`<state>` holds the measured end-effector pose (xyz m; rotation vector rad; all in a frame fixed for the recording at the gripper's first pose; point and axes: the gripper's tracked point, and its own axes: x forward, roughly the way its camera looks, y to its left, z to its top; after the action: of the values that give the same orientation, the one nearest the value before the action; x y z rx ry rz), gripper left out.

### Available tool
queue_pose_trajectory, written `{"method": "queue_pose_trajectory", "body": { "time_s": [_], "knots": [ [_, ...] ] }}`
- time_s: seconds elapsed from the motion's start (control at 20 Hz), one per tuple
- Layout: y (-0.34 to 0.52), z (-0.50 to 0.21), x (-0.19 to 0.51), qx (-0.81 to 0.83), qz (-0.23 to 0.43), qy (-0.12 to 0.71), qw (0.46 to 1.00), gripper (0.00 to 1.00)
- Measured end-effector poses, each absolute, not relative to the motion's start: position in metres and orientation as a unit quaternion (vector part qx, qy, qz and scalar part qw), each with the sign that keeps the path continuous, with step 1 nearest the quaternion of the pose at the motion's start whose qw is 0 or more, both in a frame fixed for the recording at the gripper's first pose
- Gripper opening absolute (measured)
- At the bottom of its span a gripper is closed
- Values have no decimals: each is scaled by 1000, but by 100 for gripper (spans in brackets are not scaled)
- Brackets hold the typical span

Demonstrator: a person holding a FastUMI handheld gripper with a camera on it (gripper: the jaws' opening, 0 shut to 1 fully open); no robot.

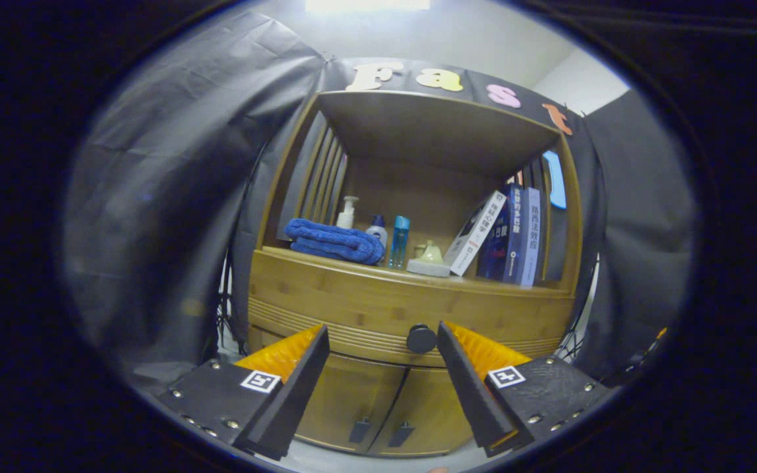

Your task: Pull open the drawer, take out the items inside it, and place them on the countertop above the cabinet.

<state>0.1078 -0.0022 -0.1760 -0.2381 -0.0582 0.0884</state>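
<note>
A wooden cabinet (418,197) stands ahead of me. Its drawer front (365,309) is closed, with a round dark knob (421,339) in the middle. My gripper (382,338) is open; the knob lies between the two fingertips, closer to the right finger, and still some way beyond them. Nothing is held. The countertop (352,261) above the drawer carries a folded blue towel (334,241), a white pump bottle (347,212), two small bottles (398,240), a pale dish-like object (428,263) and several leaning books (506,235). The drawer's contents are hidden.
Below the drawer two cabinet doors (378,407) with small dark handles (360,430) are closed. Slatted side walls and a wooden top enclose the countertop niche. Black cloth hangs on both sides of the cabinet.
</note>
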Motion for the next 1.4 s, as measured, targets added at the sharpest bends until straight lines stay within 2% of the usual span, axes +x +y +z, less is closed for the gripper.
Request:
{"method": "queue_pose_trajectory", "body": {
  "time_s": [0.35, 0.65, 1.0, 1.4],
  "knots": [
    [14, -126, 38, -68, 63, -15, 996, 99],
    [-3, -53, 1, -45, 40, -40, 997, 99],
    [-8, -15, -9, 37, 49, 8, 998, 99],
    [-19, 12, -19, 29, 31, 5, 999, 99]
  ]
}}
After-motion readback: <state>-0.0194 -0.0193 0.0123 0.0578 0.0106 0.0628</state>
